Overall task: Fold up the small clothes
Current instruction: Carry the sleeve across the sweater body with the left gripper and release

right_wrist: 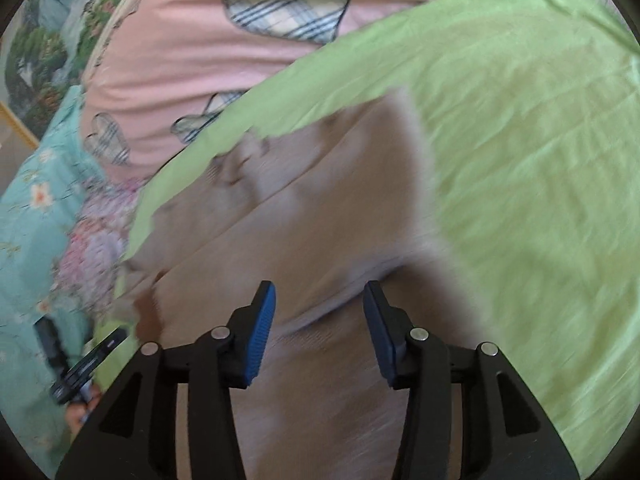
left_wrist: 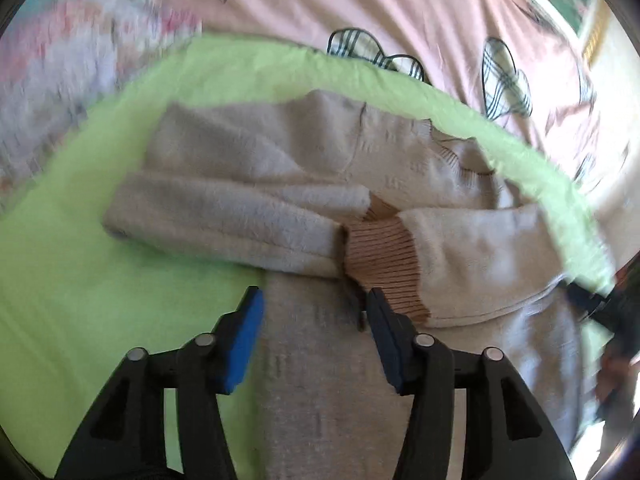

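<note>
Here a small beige sweater (left_wrist: 256, 168) is laid flat on a green sheet (left_wrist: 60, 264) spread over a bed. Its 2 sleeves are folded inward across the chest, and their ribbed tan cuffs (left_wrist: 380, 252) are seen meeting near the middle, one overlapping the other. The ribbed collar (left_wrist: 460, 160) is turned toward the far edge of the green sheet. Beyond that edge a pink cover with plaid hearts (right_wrist: 292, 4) is seen.

The left hand-held gripper (left_wrist: 314, 320) is held above the sweater's lower body, released, its blue pads apart and nothing caught between them. The right hand-held gripper (right_wrist: 320, 312) is likewise released over the blurred beige fabric (right_wrist: 320, 208), with no cloth pinched. In the right wrist view, the other device is glimpsed at the lower left.
</note>
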Demonstrator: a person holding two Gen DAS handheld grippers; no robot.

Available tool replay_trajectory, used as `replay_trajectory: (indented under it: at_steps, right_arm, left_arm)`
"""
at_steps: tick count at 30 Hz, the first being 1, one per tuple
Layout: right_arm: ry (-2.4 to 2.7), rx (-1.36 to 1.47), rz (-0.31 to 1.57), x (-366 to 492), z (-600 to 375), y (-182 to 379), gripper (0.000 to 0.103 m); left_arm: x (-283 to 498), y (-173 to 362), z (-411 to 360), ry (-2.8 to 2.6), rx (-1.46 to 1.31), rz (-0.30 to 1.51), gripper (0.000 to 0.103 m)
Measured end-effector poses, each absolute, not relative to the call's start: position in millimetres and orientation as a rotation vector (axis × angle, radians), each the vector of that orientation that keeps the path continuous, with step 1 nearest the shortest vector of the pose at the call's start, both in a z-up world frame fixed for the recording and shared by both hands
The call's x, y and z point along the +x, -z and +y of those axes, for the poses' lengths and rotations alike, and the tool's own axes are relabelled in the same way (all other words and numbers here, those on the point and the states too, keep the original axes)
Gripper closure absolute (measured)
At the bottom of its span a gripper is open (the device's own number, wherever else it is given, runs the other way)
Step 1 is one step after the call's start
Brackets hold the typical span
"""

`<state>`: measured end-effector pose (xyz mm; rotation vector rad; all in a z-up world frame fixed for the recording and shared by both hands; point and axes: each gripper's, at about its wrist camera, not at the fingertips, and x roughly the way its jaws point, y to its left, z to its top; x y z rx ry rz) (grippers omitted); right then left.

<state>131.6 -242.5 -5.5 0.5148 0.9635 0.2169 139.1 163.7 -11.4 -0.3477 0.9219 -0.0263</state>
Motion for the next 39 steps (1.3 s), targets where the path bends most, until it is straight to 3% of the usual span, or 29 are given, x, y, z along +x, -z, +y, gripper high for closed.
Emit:
replay_trajectory:
  at_steps: [13,14,15,18,23,30,34,39]
  right_arm:
    - [-0.345,0.45,1.052,118,-174,19,0.054]
    - [-0.345,0.452,1.055,117,-174,19,0.054]
    - [-0.345,0.454,1.059,117,-174,21,0.054]
    - [-0.342,0.453,1.064,117,-174,23,0.054]
    - [-0.34,0.466,1.068,116,-177,26,0.054]
    - [-0.346,0.488,1.055,108,-182,24,0.054]
    - [-0.33,0.505,1.04,103,-192,22,0.054]
    - [-0.285,0.524,1.028,95,-210,21,0.054]
  left_arm:
    - [182,31,198,-0.001,-0.61,0.952,0.051]
    - [185,30,200,-0.003,-0.621,0.94,0.06]
    - [187,28,202,-0.006,-0.625,0.931,0.077]
    - [190,15,210,-0.017,-0.634,0.876,0.094]
    - [180,-24,211,0.047,-0.716,0.713,0.099]
    - [188,-82,153,0.257,-0.739,0.565,0.099]
    - [199,-77,97,0.36,-0.71,0.599,0.099]
    - [215,-32,39,0.417,-0.696,0.719,0.099]
